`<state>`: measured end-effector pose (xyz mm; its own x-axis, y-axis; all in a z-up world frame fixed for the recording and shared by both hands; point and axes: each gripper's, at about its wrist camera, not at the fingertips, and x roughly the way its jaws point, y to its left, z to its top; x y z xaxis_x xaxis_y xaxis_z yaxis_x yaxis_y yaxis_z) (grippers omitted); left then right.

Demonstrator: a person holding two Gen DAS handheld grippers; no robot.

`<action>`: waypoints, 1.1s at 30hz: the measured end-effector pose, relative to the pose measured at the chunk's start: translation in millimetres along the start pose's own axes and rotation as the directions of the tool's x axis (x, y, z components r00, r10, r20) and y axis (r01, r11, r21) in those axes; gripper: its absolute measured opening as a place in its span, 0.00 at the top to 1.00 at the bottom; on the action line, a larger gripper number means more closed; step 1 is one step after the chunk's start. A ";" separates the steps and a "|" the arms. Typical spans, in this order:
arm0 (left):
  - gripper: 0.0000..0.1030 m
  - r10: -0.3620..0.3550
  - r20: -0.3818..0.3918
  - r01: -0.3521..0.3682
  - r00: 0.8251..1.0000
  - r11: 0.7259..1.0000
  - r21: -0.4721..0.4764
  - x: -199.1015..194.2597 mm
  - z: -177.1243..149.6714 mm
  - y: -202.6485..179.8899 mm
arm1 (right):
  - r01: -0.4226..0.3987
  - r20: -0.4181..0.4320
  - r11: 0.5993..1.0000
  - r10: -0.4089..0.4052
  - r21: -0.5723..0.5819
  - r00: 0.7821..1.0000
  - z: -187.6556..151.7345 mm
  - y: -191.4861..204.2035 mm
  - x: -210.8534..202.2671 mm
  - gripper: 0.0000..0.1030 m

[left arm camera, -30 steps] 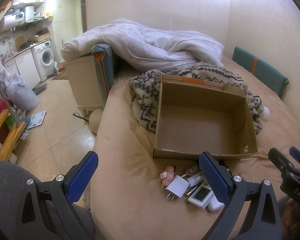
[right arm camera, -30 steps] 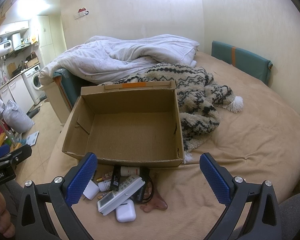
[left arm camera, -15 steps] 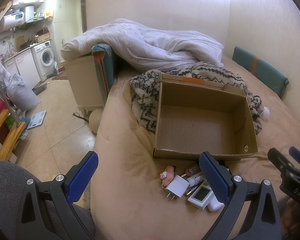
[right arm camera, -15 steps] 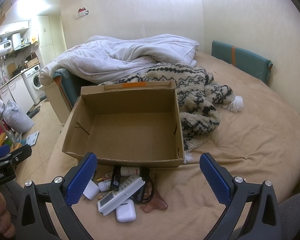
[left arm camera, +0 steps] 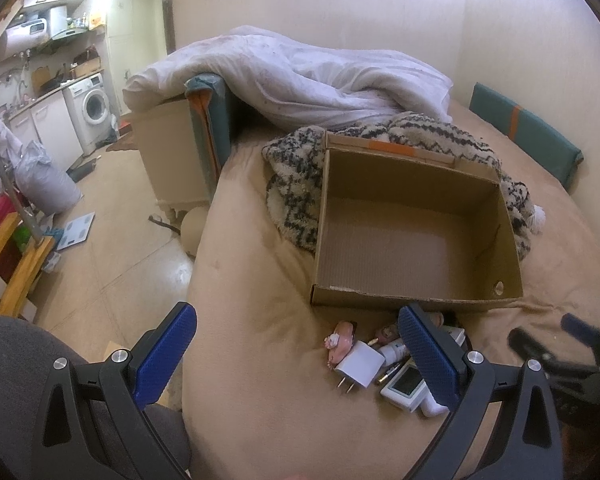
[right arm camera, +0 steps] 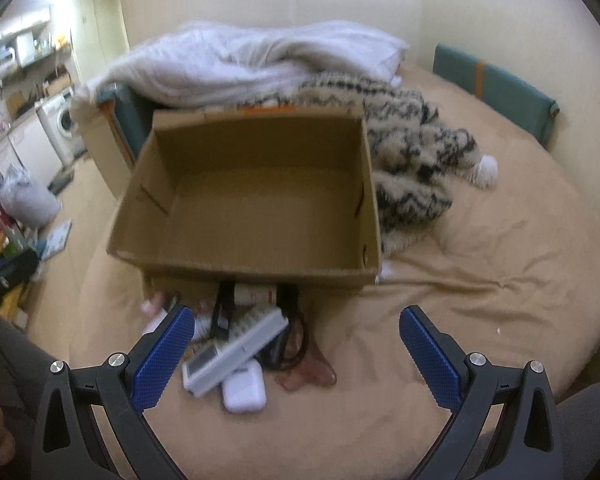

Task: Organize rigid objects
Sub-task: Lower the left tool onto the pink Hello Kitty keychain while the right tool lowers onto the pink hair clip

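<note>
Fingers (left arm camera: 168, 356) wide apart on left gripper (left arm camera: 300, 356), holding nothing. Small things piled at five o'clock: white plug (left arm camera: 358, 368), pink toy (left arm camera: 340, 342). Empty box (left arm camera: 414, 304) just past them, ready to be filled.

Right gripper (right arm camera: 296, 356) wide apart too, empty. Remote (right arm camera: 236, 350) and white case (right arm camera: 244, 390) low at seven o'clock, near box (right arm camera: 260, 272).

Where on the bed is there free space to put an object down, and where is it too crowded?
Free: the cardboard box interior, the bare bedspread right of the box below the patterned blanket, and the strip left of the charger. Crowded: the pile by the remote against the box's near wall.
</note>
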<state>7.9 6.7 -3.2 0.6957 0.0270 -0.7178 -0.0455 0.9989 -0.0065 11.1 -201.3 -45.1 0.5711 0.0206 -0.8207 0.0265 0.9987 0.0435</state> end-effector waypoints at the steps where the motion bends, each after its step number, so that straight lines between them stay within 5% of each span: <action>1: 0.02 0.004 -0.005 -0.004 1.000 1.000 0.004 1.0 -0.3 -0.8 | 0.000 -0.019 1.000 0.000 -0.004 1.000 -0.9 0.9 3.3 0.00; 8: 0.02 0.038 -0.160 -0.031 0.986 0.999 0.044 32.6 -7.6 -4.2 | -0.030 -0.165 1.000 0.031 0.010 0.986 -8.4 2.8 30.0 0.00; 14: 0.02 0.048 -0.325 -0.046 0.945 0.999 0.013 74.2 -5.1 2.7 | -0.059 -0.317 0.996 0.075 0.062 0.945 -7.4 -0.1 64.9 0.00; 21: 0.05 -0.022 -0.500 -0.016 0.866 0.997 -0.071 120.6 -6.5 8.9 | -0.060 -0.455 0.992 0.103 0.109 0.885 -9.4 -2.7 104.3 0.00; 28: 0.17 -0.095 -0.607 0.010 0.789 0.990 -0.142 168.4 -3.7 9.2 | -0.086 -0.497 0.994 0.106 0.063 0.861 -4.6 4.1 122.9 0.00; 33: 0.28 -0.105 -0.641 -0.026 0.760 0.981 -0.192 191.4 -5.6 21.2 | -0.094 -0.504 0.994 0.112 0.060 0.856 -8.6 3.6 129.7 0.00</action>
<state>136.0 32.8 -144.6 0.0744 -0.1086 -0.9913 -0.2007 0.9721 -0.1215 78.2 -194.7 -156.3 0.0779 0.1527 -0.9852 0.0216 0.9877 0.1548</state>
